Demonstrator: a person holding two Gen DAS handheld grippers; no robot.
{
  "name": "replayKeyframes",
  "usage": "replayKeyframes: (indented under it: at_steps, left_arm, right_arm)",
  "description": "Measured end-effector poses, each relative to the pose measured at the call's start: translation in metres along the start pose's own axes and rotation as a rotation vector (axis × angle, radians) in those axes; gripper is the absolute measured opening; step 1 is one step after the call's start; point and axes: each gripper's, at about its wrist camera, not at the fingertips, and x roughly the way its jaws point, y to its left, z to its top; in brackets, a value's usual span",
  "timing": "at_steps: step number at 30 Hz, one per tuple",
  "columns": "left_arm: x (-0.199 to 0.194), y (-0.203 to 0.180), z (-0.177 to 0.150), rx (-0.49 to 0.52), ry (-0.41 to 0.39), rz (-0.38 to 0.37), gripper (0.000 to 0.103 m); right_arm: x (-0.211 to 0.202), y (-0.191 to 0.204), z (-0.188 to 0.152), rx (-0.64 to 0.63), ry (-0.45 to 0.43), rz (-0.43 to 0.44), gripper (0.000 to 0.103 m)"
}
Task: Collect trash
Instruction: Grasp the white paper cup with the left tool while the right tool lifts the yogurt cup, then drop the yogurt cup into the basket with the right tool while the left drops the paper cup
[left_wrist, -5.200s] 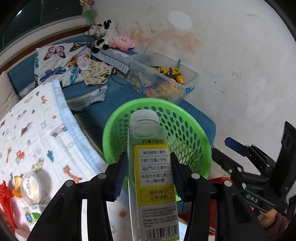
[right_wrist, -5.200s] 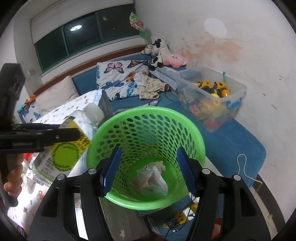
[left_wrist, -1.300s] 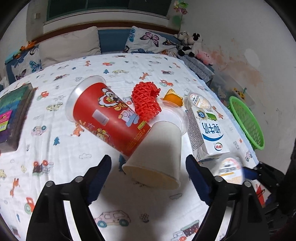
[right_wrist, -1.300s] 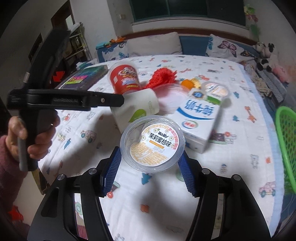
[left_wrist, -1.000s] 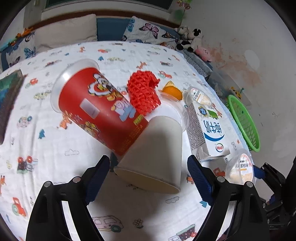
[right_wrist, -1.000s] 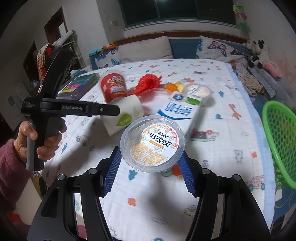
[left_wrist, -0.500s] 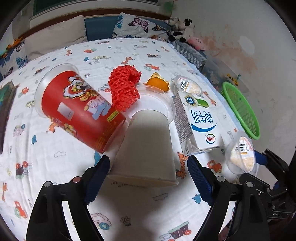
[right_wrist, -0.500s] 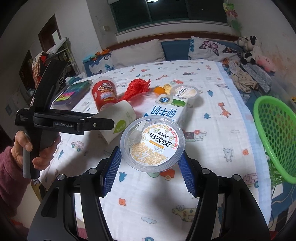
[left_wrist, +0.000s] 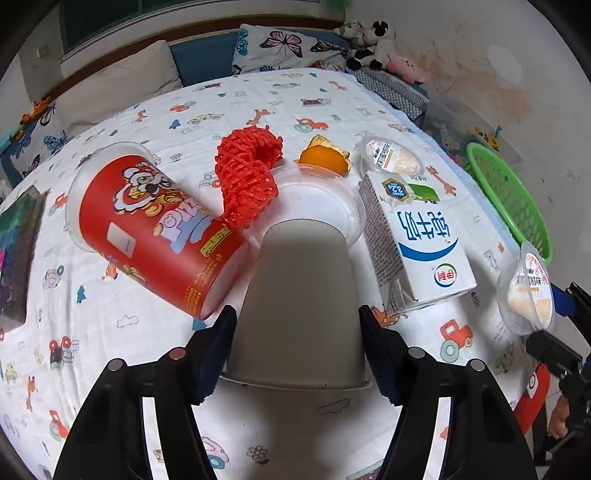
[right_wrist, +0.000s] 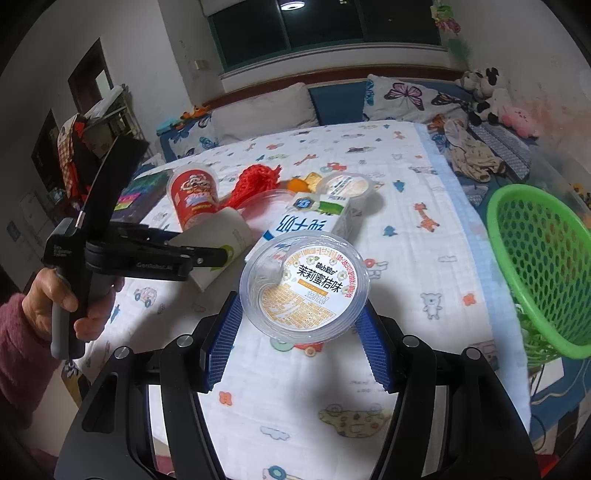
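The right gripper (right_wrist: 301, 334) has its fingers (right_wrist: 221, 343) tight on a clear pudding cup (right_wrist: 304, 286), held above the bed (right_wrist: 424, 258). The left gripper (left_wrist: 295, 349) has wide fingers (left_wrist: 214, 350) around a white paper cup (left_wrist: 299, 306) lying on the bed. Only the right view shows the whole green basket (right_wrist: 535, 266), at 3 o'clock.
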Motion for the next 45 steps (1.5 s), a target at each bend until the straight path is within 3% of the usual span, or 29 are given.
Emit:
replayKeyframes:
  at_steps: [10, 18, 24, 31, 42, 45]
  left_arm:
    - [-0.032, -0.001, -0.008, -0.023, -0.057, -0.051, 0.061]
    - [-0.064, -0.016, 0.005, -0.004, -0.121, -0.126, 0.062]
    - [-0.072, -0.048, 0.026, 0.049, -0.147, -0.173, 0.062]
    - [-0.070, -0.091, 0.052, 0.114, -0.162, -0.215, 0.062]
    - [-0.058, -0.153, 0.085, 0.190, -0.159, -0.261, 0.062]
    - [-0.053, -0.171, 0.094, 0.207, -0.156, -0.272, 0.062]
  right_arm:
    - [-0.016, -0.031, 0.006, 0.051, -0.030, -0.043, 0.062]
    - [-0.036, -0.086, 0.016, 0.128, -0.064, -0.143, 0.062]
    - [-0.047, -0.144, 0.021, 0.189, -0.058, -0.277, 0.062]
    - [-0.050, -0.199, 0.015, 0.261, -0.023, -0.362, 0.062]
    - [-0.042, -0.236, 0.001, 0.318, 0.013, -0.390, 0.063]
    - [-0.044, -0.240, -0.001, 0.324, 0.008, -0.400, 0.069]
